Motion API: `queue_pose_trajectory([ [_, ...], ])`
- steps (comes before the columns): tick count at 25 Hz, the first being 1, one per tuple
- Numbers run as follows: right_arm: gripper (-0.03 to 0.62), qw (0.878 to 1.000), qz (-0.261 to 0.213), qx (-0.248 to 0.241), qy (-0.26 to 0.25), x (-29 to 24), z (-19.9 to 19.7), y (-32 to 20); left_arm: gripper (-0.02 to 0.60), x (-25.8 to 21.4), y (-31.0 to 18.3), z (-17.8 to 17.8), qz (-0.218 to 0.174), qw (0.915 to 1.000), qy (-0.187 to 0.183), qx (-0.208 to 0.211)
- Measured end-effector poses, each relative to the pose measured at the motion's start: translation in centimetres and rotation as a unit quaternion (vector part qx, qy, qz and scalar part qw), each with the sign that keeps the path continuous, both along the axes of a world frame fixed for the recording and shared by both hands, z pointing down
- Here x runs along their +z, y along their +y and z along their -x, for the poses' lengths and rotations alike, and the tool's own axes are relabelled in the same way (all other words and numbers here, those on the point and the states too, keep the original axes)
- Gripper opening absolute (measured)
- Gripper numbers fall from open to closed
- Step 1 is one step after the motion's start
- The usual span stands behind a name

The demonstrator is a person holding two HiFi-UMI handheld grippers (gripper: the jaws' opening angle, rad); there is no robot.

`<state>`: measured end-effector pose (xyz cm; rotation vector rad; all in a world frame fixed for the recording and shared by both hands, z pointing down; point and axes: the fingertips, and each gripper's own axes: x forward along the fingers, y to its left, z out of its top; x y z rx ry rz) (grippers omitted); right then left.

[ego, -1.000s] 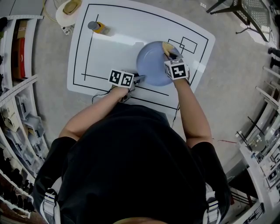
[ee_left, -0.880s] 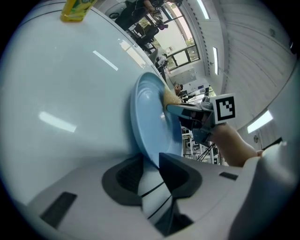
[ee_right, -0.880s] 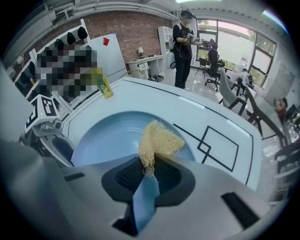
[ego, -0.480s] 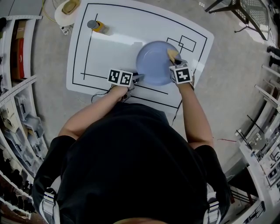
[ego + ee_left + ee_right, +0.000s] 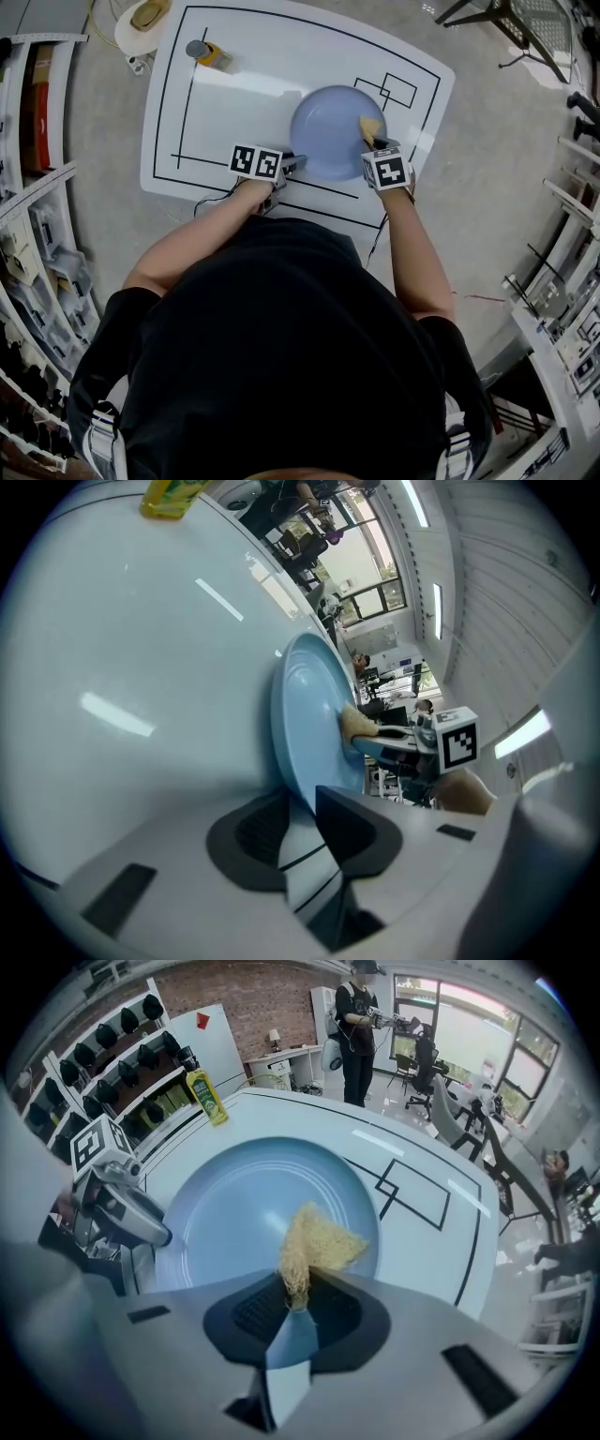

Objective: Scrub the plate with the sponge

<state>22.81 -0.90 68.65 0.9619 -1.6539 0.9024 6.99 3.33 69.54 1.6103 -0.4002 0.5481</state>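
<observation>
Gripping the near-left rim of the blue plate [image 5: 330,129] with the left tongs [image 5: 298,166], having just narrowed them onto it. Pinching the yellow sponge [image 5: 371,126] tight in the right tongs [image 5: 378,141], pressing it against the plate's right inner side, flat on the white table [image 5: 244,94].

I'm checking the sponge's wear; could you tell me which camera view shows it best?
The right gripper view: the sponge sits near the centre, clamped in the right gripper over the plate. The head view shows a small tan speck; the left gripper view a sliver side-on.
</observation>
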Motion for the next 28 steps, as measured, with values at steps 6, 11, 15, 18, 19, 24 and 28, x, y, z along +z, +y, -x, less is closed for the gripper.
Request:
queue_pose_trajectory([
  [6, 0.054, 1.0, 0.013, 0.011, -0.004, 0.0, 0.2, 2.4, 0.086, 0.0, 0.3, 0.1, 0.007, 0.9999, 0.002, -0.012],
  [11, 0.054, 0.999, 0.019, 0.023, -0.01, 0.0, 0.1, 3.8, 0.08, 0.0, 0.6, -0.2, 0.012, 0.9999, 0.002, -0.009],
  [15, 0.054, 0.999, 0.023, 0.032, -0.018, 0.0, 0.5, 4.7, 0.074, 0.1, 1.0, -0.1, 0.018, 0.9998, 0.004, -0.011],
  [18, 0.054, 0.998, 0.03, 0.041, -0.03, -0.1, 1.2, 5.5, 0.067, 0.0, 1.2, -0.2, 0.019, 0.9997, 0.004, -0.012],
  [19, 0.054, 0.998, 0.033, 0.043, -0.035, -0.1, 1.5, 5.8, 0.064, 0.0, 1.1, -0.2, 0.019, 0.9997, 0.004, -0.013],
  [24, 0.054, 0.996, 0.054, 0.037, -0.058, 0.2, 3.5, 7.6, 0.057, -0.1, 0.7, -0.1, 0.019, 0.9995, 0.007, -0.025],
  [28, 0.054, 0.995, 0.065, 0.03, -0.067, 0.2, 4.8, 8.5, 0.052, -0.2, 0.5, 0.0, 0.017, 0.9993, 0.007, -0.031],
])
